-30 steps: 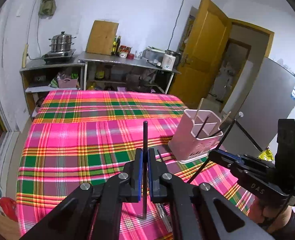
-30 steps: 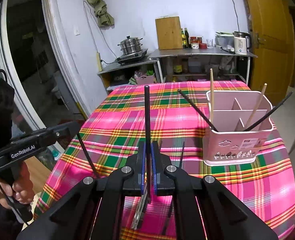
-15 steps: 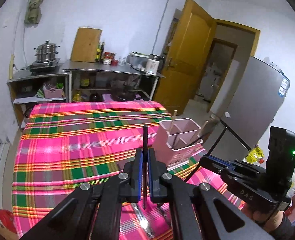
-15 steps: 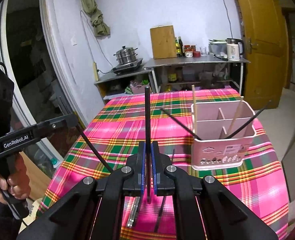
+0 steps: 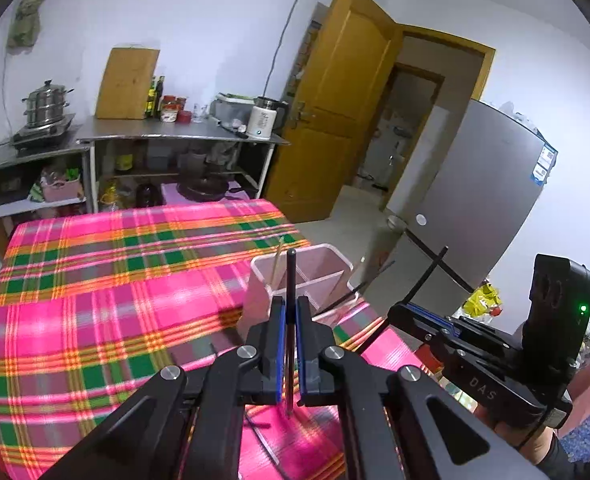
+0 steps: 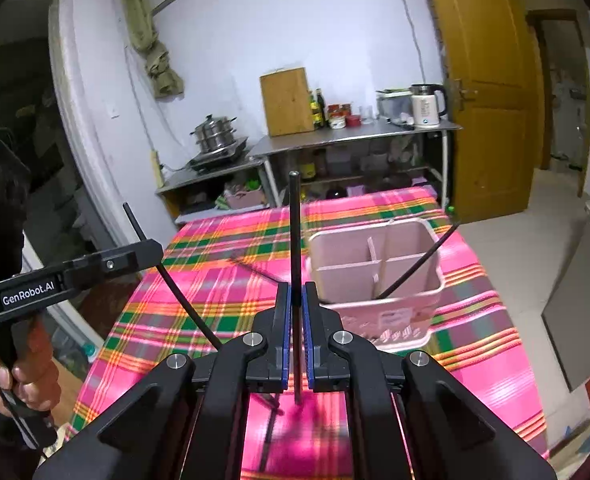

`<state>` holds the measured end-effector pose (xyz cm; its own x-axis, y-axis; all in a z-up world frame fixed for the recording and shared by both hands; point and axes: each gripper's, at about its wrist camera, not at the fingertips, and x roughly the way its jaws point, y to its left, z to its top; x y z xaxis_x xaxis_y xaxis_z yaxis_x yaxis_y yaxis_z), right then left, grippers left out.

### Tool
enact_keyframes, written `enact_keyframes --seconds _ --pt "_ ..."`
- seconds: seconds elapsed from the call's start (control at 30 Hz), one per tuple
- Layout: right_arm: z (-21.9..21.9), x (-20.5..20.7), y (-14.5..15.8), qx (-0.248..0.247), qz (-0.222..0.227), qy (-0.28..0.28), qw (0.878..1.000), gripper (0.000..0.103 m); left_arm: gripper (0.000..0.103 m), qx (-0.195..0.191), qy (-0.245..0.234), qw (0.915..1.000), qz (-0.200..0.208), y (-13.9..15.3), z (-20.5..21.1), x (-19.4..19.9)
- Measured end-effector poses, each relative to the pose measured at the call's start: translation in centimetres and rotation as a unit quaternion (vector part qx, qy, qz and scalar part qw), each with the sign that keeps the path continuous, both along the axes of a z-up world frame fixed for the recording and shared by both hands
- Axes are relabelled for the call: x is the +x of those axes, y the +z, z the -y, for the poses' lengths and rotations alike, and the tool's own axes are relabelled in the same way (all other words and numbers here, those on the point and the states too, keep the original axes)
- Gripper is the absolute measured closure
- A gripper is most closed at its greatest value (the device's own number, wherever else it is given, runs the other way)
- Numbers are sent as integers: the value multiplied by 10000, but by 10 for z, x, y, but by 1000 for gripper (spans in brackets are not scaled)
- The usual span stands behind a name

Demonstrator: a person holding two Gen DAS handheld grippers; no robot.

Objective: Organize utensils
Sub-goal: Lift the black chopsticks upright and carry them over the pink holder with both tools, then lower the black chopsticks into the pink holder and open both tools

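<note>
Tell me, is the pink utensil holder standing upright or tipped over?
Upright. The pink utensil holder stands on the checked tablecloth, open top up, with a black chopstick leaning inside.

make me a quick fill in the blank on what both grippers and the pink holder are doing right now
1. Each gripper's jaws are clamped on one black ____.
2. The utensil holder on the plaid tablecloth is coloured ____.
3. In the right wrist view, the left gripper appears on the ____ side of the picture.
4. Dividers split the holder into ____ compartments.

Missing words: chopstick; pink; left; four
</note>
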<state>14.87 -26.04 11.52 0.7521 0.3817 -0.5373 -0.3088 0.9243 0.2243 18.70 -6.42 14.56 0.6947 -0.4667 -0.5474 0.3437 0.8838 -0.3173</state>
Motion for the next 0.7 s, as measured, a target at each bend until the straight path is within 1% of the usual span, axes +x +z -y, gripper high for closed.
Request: enact_keyframes --seconds 0.13,0.27,0.47,0.57,0.7 --pt "10 11 16 7 178 -146 9997 97 99 -60 -46 9999 94 14 12 18" --pt "16 21 34 26 399 -234 9989 97 99 -127 -38 9995 288 33 19 36" --pt "24 40 58 94 741 -371 9965 97 99 -117 32 9985 526 51 28 61" --pt "28 48 62 100 814 -423 9957 97 99 -42 68 9982 598 50 33 72" --pt "29 62 56 109 786 -463 9958 97 99 20 104 9984 547 36 38 87"
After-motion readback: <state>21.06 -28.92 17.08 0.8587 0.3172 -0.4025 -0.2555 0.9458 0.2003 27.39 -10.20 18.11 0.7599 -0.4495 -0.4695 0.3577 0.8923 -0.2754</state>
